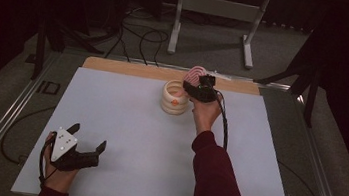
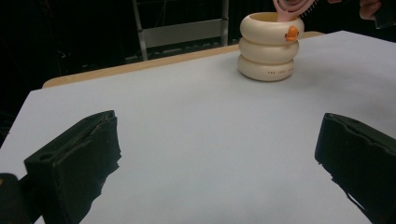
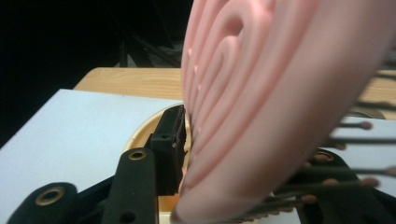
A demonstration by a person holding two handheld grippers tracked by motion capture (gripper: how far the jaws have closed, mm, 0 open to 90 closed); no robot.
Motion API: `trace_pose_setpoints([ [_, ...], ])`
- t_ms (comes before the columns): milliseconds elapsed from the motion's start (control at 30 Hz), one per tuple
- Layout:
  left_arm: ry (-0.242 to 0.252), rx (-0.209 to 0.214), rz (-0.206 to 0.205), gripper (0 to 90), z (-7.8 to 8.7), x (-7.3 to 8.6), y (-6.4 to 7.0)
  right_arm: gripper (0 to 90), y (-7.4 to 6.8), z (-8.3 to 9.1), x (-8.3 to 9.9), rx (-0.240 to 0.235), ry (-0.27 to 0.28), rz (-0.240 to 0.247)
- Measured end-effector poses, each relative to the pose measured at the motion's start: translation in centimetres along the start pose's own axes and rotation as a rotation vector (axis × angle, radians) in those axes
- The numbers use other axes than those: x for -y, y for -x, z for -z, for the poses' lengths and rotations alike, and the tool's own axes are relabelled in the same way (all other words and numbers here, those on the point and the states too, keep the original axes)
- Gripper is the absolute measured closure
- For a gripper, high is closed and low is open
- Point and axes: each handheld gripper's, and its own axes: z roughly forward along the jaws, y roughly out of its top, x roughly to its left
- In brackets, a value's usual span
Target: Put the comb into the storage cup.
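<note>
High view: a white sheet covers most of a wooden table, and everything here is placed relative to a cream holder shaped like three stacked rings, standing upright toward the far middle of the sheet. A small orange duck figure sits on the holder's top ring.

At the holder's rim, just to its right, the right gripper is clamped on a pink hairbrush. In the right gripper view its black jaws press both faces of the ridged pink brush head, bristles pointing right, directly above the holder's opening. The brush's lower end seems to be entering the opening, so placing it looks nearly done; lowering it fully and letting go appear to remain.

Well in front of the holder and to its left, the left gripper rests on the sheet, jaws wide apart, holding nothing. Nothing stands between it and the holder.
</note>
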Motion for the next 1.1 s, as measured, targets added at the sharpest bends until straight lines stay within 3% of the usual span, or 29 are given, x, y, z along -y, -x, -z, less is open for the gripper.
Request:
trace_pose_setpoints([
  [367,-0.004,0.004,-0.002,0.6,-0.09,0.05,0.06,47.9,0.09,0.24,-0.04,0.025,-0.006,0.038],
  [800,-0.007,0.007,-0.004,0.5,-0.17,0.11,0.14,41.3,0.51,0.54,-0.15,0.034,-0.021,0.041],
  [1100,-0.004,0.004,-0.005,0.5,-0.11,0.05,0.15,25.5,0.82,0.58,-0.20,0.017,-0.042,0.016],
])
